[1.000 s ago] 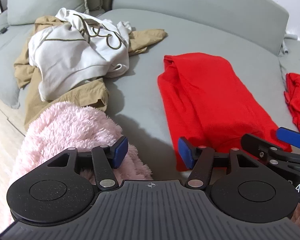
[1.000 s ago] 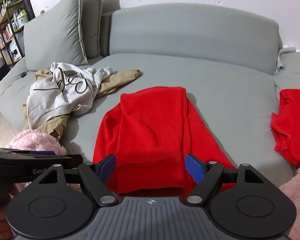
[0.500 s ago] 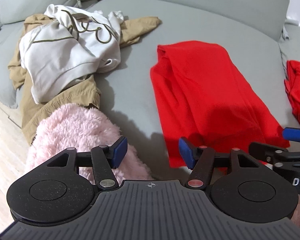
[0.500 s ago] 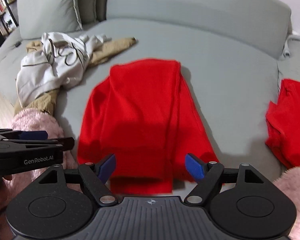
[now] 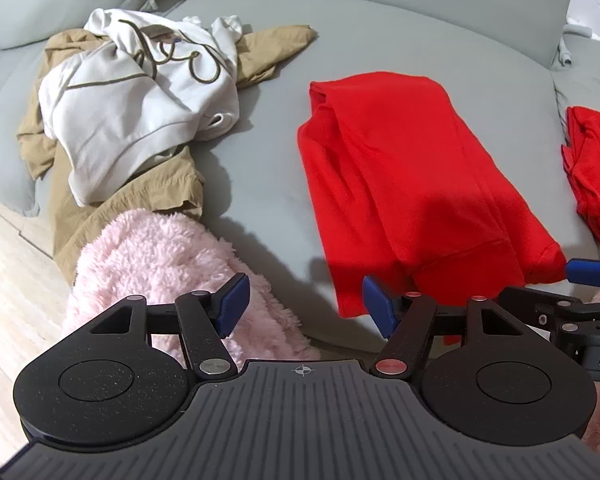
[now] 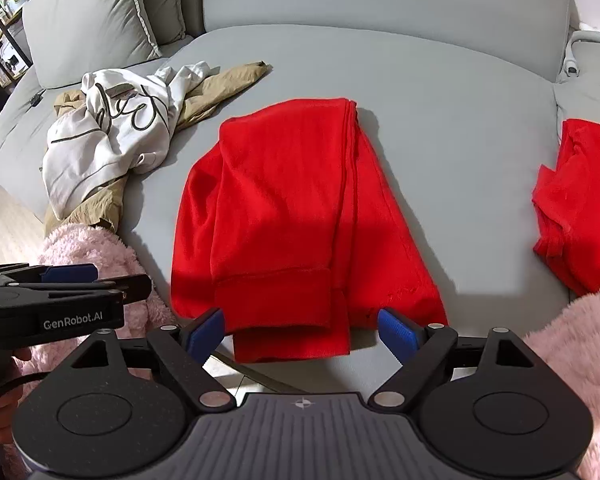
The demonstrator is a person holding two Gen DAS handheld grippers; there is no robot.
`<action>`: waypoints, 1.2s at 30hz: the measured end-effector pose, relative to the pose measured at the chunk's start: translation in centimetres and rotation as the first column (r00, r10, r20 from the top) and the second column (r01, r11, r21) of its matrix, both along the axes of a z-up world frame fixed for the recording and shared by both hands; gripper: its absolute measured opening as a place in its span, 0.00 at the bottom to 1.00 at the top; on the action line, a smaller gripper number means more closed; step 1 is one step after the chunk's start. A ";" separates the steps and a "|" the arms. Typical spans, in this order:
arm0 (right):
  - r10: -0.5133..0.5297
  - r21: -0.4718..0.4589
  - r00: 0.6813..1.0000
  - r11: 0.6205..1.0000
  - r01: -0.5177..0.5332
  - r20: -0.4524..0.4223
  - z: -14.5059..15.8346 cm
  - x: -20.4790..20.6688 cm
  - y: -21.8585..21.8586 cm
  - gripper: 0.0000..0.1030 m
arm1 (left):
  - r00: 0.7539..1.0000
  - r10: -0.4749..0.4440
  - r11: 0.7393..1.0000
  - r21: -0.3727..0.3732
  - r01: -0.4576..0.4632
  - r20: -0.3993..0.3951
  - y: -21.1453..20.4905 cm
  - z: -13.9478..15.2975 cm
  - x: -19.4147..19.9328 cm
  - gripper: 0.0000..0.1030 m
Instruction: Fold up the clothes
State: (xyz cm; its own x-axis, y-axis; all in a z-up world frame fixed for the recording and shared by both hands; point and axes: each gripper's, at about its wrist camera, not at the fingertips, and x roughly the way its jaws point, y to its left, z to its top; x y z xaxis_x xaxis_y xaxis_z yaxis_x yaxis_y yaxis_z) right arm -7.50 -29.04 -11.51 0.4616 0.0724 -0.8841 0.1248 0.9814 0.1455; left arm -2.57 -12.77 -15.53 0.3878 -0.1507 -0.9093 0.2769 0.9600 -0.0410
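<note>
A red garment (image 5: pixel 412 184) (image 6: pixel 292 216), folded lengthwise into a long strip, lies on the grey sofa seat (image 5: pixel 380 40) (image 6: pixel 440 92) with its cuffed end toward me at the front edge. My left gripper (image 5: pixel 302 306) hovers open just left of that near end, nothing between its blue pads. My right gripper (image 6: pixel 300 330) is open too, its pads on either side of the garment's near hem without touching it. Each gripper shows in the other's view: the right gripper (image 5: pixel 572 304), the left gripper (image 6: pixel 60 284).
A white hoodie (image 5: pixel 140 112) (image 6: pixel 112 136) lies heaped on tan trousers (image 5: pixel 132 196) (image 6: pixel 220 88) at the left of the seat. Another red garment (image 5: pixel 596 172) (image 6: pixel 580 204) lies at the right. Pink fleece sleeves (image 5: pixel 156 256) (image 6: pixel 572 360) cover the person's arms. Cushions (image 6: pixel 92 24) stand behind.
Both grippers have tilted downward and moved in toward the near end of the red garment, which now sits between the right gripper's pads. Both stay open.
</note>
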 end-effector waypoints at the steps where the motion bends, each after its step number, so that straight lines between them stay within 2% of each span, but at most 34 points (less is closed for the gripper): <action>1: 0.001 -0.001 1.000 1.000 -0.001 0.001 0.0 0.0 0.0 0.82 | 1.000 -0.001 1.000 -0.002 0.001 -0.002 -0.1 0.0 0.1 0.67; 36: 0.000 -0.003 1.000 1.000 0.000 -0.007 -0.8 0.2 0.3 0.82 | 1.000 0.003 1.000 0.030 -0.002 -0.028 0.2 -1.0 1.1 0.67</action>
